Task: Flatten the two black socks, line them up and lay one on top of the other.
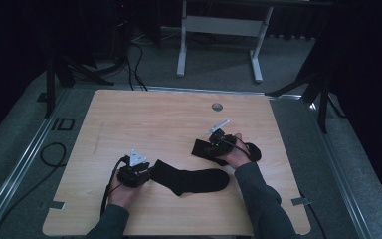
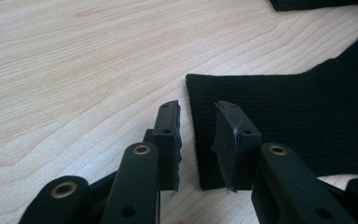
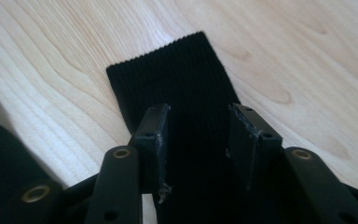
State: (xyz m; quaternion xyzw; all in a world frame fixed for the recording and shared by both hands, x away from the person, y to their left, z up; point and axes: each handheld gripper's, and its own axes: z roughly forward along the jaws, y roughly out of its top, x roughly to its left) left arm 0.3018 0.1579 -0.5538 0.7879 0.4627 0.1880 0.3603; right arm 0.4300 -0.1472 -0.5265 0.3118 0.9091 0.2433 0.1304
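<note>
While the left gripper [image 1: 138, 172] rests at the cuff end of the near black sock [image 1: 191, 180] on the bench [image 1: 144, 114], its fingers [image 2: 168, 135] stand narrowly apart over the cuff edge, pressing nothing. The right gripper [image 1: 218, 142] hangs over the far black sock [image 1: 201, 148], fingers [image 3: 154, 135] parted at a middling width either side of the ribbed cuff, not pinching it. The left gripper view shows the first sock's fine knit; the right gripper view shows the second's ribbing.

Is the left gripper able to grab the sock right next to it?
Probably yes. The left gripper has open jaws right at the cuff edge of the near sock, which lies flat on the table. Nothing lies between them.
</note>
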